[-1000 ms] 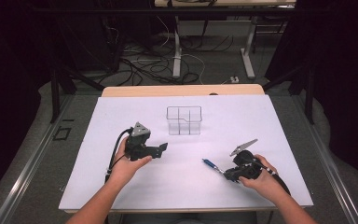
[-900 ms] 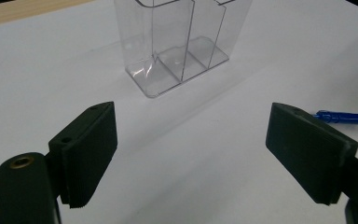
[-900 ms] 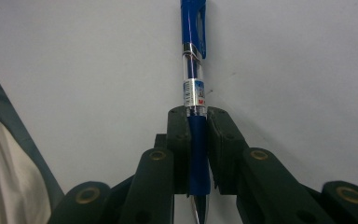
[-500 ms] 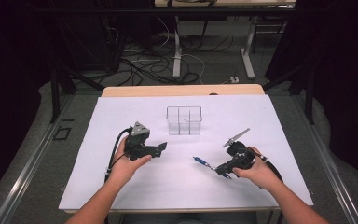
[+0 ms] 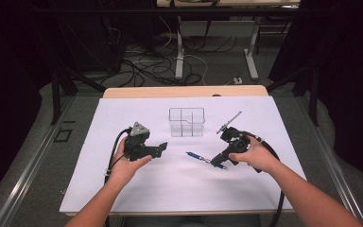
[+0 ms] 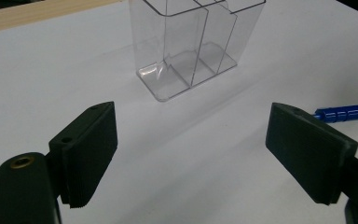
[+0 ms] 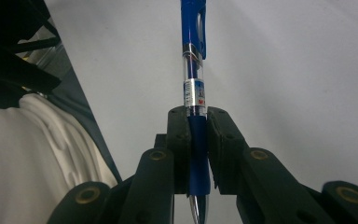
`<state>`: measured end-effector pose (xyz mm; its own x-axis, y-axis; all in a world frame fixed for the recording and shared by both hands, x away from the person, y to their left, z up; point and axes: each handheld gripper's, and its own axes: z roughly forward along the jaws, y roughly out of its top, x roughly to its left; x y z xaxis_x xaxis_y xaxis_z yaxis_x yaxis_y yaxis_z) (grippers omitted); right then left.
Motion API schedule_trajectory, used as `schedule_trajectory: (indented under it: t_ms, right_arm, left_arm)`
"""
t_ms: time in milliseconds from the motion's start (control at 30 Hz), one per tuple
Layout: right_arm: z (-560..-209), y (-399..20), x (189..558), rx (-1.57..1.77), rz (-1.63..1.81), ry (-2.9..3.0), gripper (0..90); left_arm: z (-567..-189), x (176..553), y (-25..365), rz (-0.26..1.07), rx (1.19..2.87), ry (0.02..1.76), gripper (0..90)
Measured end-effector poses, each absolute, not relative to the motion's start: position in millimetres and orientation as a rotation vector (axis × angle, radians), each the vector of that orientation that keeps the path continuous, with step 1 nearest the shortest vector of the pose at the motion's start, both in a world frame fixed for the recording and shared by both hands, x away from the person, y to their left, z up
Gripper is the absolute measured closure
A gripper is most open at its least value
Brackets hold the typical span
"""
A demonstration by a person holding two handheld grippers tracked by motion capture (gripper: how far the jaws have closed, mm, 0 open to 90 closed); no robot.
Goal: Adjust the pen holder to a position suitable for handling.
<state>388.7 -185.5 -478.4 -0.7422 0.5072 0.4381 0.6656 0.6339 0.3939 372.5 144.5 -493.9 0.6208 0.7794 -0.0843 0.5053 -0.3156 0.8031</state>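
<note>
Pen: blue ballpoint pen (image 7: pixel 194 93) with a clear barrel section and a blue clip, clamped in the right gripper (image 5: pixel 216 162); in the high view it juts toward 9 o'clock from the jaws, over the white table cover (image 5: pixel 179 189), near the middle of the table.
Pen grip: in the right gripper view the two black pads (image 7: pixel 179 144) press on the blue grip section from both sides; the metal tip points back toward the camera, the clip end points away.
Right gripper: jaws together on the pen, held in the person's right hand (image 5: pixel 253 155) at about 4 o'clock from the organiser.
Organiser: clear plastic box (image 5: pixel 186 122) with inner dividers, upright, at 12 o'clock on the white cover, well apart from the pen.
Left gripper: jaws (image 5: pixel 158 149) stand wide apart with nothing between them, held in the left hand (image 5: pixel 127 163) at about 8 o'clock from the organiser; the jaws point toward 3 o'clock.
Left gripper view: the organiser (image 6: pixel 191 42) stands ahead between the two pads; the blue pen end (image 6: pixel 347 112) shows at 3 o'clock behind the right-hand pad.
</note>
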Motion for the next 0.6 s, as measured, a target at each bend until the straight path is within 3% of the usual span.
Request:
schedule_trajectory:
  t_ms: [600]
  right_arm:
    - [-468.7,-160.4,409.6,-0.837,-0.752,-2.481,80.3]
  left_arm:
    - [-483.5,377.3,164.3,0.409,1.962,1.048,18.3]
